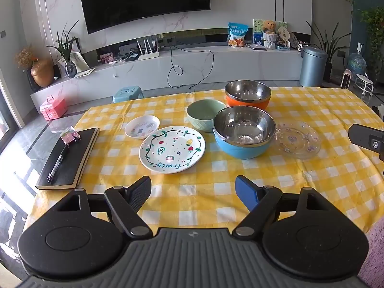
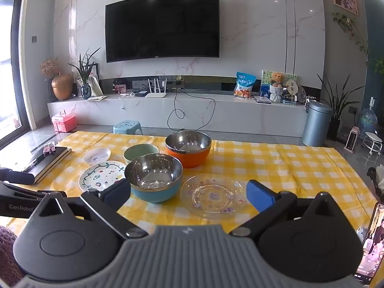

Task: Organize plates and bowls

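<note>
Dishes: a fruit plate [image 1: 172,149], small plate [image 1: 142,126], green bowl [image 1: 205,114], blue bowl [image 1: 244,132], orange bowl [image 1: 248,94] and glass plate [image 1: 297,139] are spread, unstacked, on the checked tablecloth [image 1: 216,192].
Left gripper [image 1: 193,193]: jaws are spread wide, nothing between them; the fruit plate lies just ahead, slightly left.
Right gripper [image 2: 187,193]: jaws are spread wide and empty; the glass plate [image 2: 212,195] is framed directly ahead.
Nearer hand: the right is judged nearer the glass plate, the left nearer the fruit plate.
Surroundings: a notebook [image 1: 69,158] lies at the left edge.
</note>
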Demonstrator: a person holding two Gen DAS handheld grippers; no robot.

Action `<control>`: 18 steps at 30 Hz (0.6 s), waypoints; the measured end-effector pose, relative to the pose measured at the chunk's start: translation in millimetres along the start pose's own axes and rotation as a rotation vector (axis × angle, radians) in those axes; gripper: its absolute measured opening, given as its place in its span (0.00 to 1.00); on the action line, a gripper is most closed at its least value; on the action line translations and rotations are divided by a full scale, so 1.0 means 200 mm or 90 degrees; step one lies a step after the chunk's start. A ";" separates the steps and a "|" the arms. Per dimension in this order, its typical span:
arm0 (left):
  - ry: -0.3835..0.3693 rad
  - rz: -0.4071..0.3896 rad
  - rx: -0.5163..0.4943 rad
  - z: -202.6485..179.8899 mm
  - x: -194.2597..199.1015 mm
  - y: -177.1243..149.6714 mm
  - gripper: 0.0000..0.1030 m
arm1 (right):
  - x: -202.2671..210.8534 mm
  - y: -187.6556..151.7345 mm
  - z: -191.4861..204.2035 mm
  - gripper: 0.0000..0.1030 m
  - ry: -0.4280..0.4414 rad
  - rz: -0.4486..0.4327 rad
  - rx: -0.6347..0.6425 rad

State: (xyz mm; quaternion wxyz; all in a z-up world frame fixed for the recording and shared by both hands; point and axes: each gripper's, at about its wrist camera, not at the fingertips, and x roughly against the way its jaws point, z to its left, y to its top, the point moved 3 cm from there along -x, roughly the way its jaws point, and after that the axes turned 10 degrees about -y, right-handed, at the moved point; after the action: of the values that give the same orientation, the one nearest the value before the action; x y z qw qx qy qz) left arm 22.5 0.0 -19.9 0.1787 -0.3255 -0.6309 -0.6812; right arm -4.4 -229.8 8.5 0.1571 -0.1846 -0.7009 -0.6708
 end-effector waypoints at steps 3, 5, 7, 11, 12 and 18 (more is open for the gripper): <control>0.001 0.001 -0.001 0.00 0.00 0.00 0.91 | 0.00 0.00 0.00 0.98 0.000 0.000 0.001; -0.001 0.001 0.000 0.00 0.00 0.00 0.91 | 0.00 0.00 0.00 0.98 0.000 0.000 0.002; -0.001 0.001 0.000 0.00 0.00 0.00 0.91 | 0.00 0.00 0.01 0.98 -0.002 -0.001 0.004; -0.001 0.001 0.001 0.00 0.00 0.00 0.91 | 0.00 -0.03 -0.03 0.98 -0.003 0.000 0.005; -0.002 0.002 0.001 0.00 0.00 0.00 0.91 | -0.01 -0.01 -0.02 0.98 -0.006 0.001 0.008; -0.002 0.002 0.001 0.00 0.00 0.00 0.91 | -0.01 0.00 0.02 0.98 -0.016 0.004 0.023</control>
State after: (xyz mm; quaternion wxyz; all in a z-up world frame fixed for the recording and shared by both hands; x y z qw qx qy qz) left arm 22.3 -0.1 -19.9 0.1788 -0.3272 -0.6316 -0.6798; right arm -3.2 -225.7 7.0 0.1536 -0.1926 -0.7142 -0.6551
